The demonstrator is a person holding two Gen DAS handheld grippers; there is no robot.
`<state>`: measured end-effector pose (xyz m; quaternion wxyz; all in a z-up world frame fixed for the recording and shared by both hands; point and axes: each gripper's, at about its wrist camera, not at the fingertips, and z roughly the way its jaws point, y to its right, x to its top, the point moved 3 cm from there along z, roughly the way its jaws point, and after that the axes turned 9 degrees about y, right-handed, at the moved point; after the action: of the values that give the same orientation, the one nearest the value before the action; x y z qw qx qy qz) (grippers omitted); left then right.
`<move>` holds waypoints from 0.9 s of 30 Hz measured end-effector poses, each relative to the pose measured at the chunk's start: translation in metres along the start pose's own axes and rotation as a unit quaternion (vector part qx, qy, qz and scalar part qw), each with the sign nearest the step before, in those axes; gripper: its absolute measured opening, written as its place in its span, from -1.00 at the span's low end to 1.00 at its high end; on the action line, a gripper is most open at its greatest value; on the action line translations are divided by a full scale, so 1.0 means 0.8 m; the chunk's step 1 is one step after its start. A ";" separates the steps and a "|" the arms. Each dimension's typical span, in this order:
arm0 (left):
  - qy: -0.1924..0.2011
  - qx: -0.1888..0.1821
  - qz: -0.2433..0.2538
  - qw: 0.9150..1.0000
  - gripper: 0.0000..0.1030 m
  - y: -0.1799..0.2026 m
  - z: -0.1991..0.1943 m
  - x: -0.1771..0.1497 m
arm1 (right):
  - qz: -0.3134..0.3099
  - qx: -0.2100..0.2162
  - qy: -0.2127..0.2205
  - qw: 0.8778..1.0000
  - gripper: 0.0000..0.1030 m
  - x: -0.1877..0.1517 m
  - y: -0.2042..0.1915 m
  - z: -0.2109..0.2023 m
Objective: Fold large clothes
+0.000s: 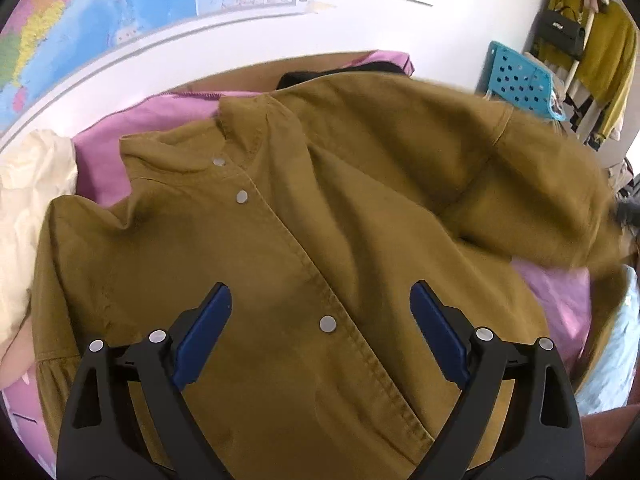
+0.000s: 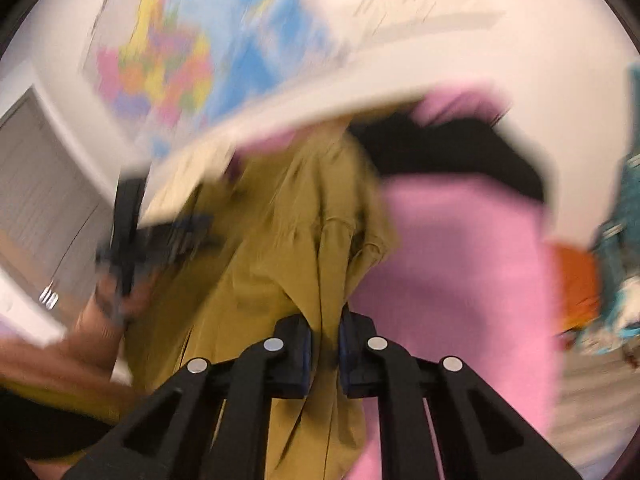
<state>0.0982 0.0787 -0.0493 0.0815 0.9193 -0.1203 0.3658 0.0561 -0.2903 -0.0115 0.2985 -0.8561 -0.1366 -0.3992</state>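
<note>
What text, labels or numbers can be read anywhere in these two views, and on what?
None can be read.
Wall map: a small boxed legend with characters, too small to read.
Wall map in the right wrist view: motion-blurred, nothing readable.
Mustard jacket, black handbag: no visible label.

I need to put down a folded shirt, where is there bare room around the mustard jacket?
Bare pink sheet shows right of the mustard jacket, below its lifted sleeve. The left is crowded by cream fabric; the far edge holds black cloth.
</note>
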 end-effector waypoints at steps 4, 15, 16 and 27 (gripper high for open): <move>0.012 0.033 -0.001 0.999 0.74 -0.018 -0.022 -0.008 | 0.018 -0.088 0.054 0.994 -0.79 0.057 0.068 -0.029; 0.021 0.210 -0.077 0.974 0.81 -0.161 -0.119 -0.089 | 0.072 -0.235 -0.040 0.969 0.10 -0.013 0.167 0.071; 0.019 0.234 -0.079 0.969 0.83 -0.172 -0.130 -0.096 | 0.066 -0.244 -0.026 0.967 0.14 -0.014 0.157 0.062; -0.036 0.204 -0.041 0.977 0.81 -0.182 -0.132 -0.169 | 0.000 -0.077 0.014 0.997 0.56 -0.044 0.007 0.045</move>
<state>-0.0251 0.2648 -0.0757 -0.0974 0.9332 -0.0078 0.3458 0.0579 -0.2720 -0.0590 0.2335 -0.8710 -0.1010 -0.4203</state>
